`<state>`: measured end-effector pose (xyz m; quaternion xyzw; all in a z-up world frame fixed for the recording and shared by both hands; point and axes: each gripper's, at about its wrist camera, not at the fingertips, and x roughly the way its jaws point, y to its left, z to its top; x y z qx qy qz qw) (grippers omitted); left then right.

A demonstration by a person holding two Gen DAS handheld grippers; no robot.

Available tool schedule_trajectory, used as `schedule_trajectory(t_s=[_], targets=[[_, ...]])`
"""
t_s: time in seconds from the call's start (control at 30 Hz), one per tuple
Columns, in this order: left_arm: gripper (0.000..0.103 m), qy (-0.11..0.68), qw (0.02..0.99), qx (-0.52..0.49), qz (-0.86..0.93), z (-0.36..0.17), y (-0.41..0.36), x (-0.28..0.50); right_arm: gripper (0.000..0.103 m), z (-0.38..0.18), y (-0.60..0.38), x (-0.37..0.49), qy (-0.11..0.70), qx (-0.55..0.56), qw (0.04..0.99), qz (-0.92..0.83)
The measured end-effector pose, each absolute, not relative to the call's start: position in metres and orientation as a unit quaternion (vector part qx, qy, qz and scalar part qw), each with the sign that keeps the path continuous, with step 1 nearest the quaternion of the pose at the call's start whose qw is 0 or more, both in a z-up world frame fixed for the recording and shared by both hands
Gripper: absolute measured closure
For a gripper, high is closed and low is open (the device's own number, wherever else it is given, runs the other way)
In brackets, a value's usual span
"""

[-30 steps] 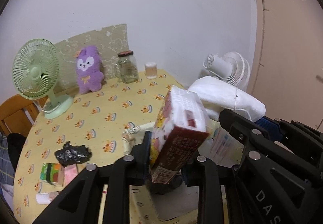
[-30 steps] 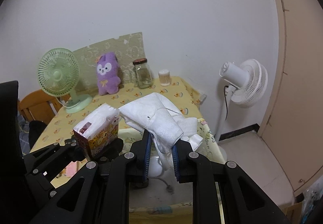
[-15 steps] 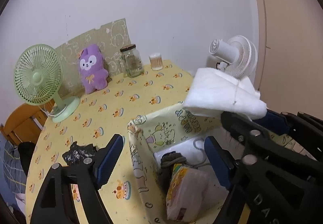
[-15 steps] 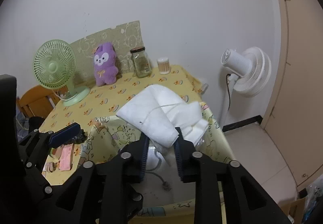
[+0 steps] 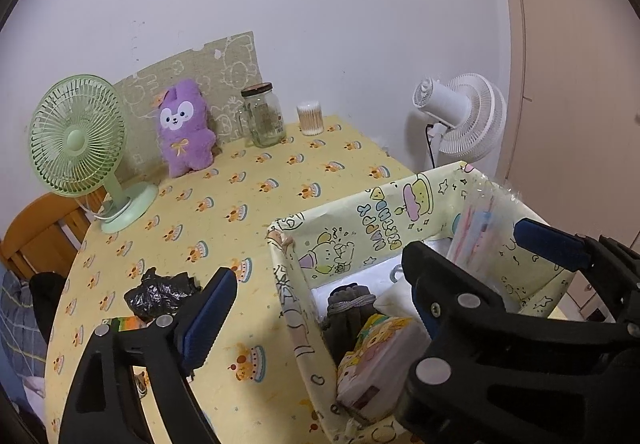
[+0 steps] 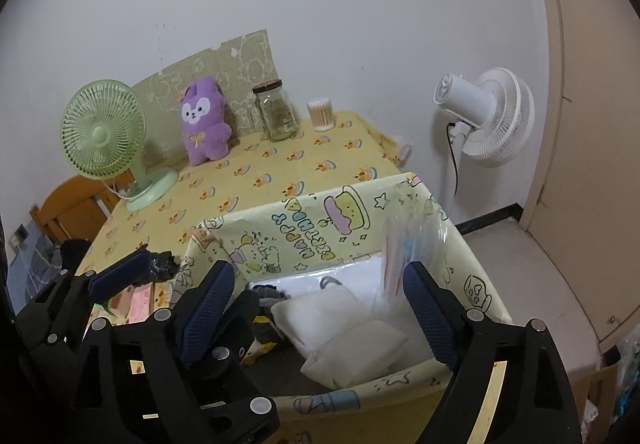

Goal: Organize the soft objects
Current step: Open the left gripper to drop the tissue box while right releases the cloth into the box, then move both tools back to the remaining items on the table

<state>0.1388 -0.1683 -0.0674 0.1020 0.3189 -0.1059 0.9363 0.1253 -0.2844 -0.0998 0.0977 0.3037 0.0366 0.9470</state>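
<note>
In the box (image 6: 472, 252) at 6 o'clock: tissue pack (image 5: 376, 360) and white cloth (image 6: 344, 328) dropped. Left gripper (image 5: 316, 308) and right gripper (image 6: 316, 308) just opened wide, both empty. Purple plush (image 5: 184, 128) at 11 o'clock probably remains.

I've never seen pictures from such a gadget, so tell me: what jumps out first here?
A cartoon-printed yellow box sits at the near table edge, a white folded cloth and a tissue pack lying inside it. Both grippers, left and right, hang open above it, jaws just opened, nothing between them. Against the far wall stand a purple plush toy and a green fan.
</note>
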Motion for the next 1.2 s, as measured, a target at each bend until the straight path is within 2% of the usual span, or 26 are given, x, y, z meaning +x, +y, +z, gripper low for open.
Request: schedule_trajectory(t_s=[0.67,0.93,1.2], targets=[[0.011,0.286,0.95,0.076,-0.103,-0.038,-0.127,0.11,0.014,-0.064,-0.243,0.092,0.267,0.063,0.961,0.037],[0.007,0.273,0.954,0.071,-0.103,-0.026,-0.112,0.098,0.01,-0.049,-0.229,0.079,0.251,0.051,0.966,0.03],[0.002,0.251,0.96,0.065,-0.104,-0.013,-0.091,0.087,0.001,-0.037,-0.211,0.07,0.235,0.056,0.97,0.027]])
